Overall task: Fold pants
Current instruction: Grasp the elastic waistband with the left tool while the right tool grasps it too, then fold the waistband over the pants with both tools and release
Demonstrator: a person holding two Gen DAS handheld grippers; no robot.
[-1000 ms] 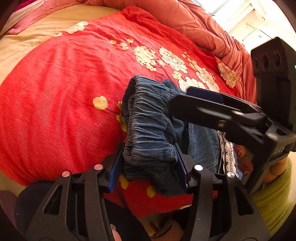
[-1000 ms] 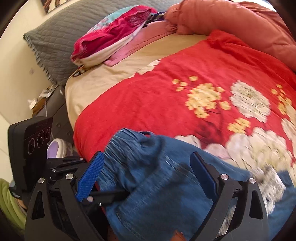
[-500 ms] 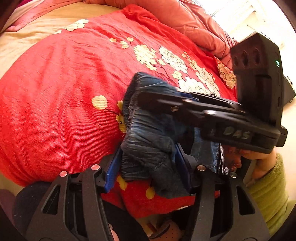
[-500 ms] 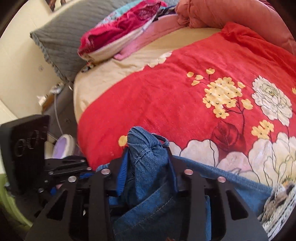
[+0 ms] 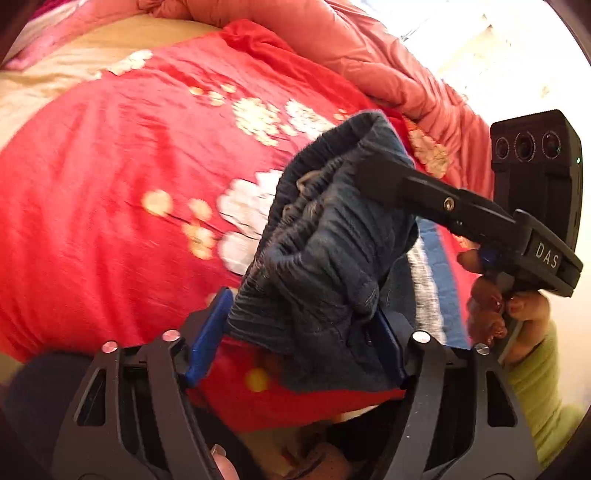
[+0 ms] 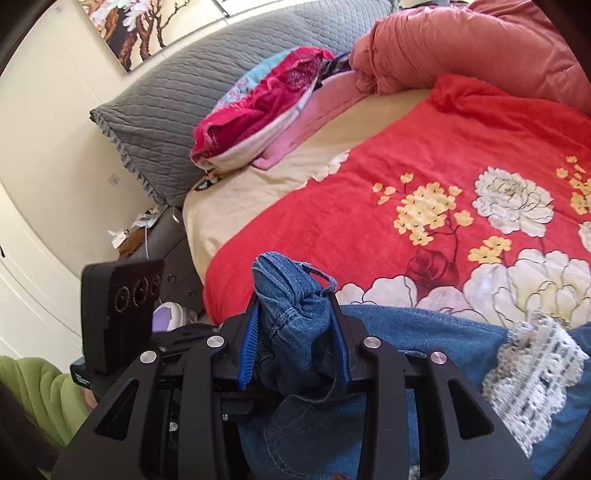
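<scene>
Left wrist view: left gripper (image 5: 299, 334) jaws partway apart, just been opening, bunched waistband of pants (image 5: 325, 251) between blue pads; left pad clear of denim, right pad's contact unclear. Right gripper (image 5: 373, 168) at 2 o'clock, in denim.

Right wrist view: right gripper (image 6: 295, 343) clamped on pants (image 6: 291, 314) fold above red floral blanket (image 6: 424, 155); rest of denim toward 4 o'clock.

Home bedroom: bed with red floral blanket (image 6: 424, 184), grey quilted pillow (image 6: 177, 107), pink duvet (image 6: 480, 48), framed picture (image 6: 136, 26) on wall.
</scene>
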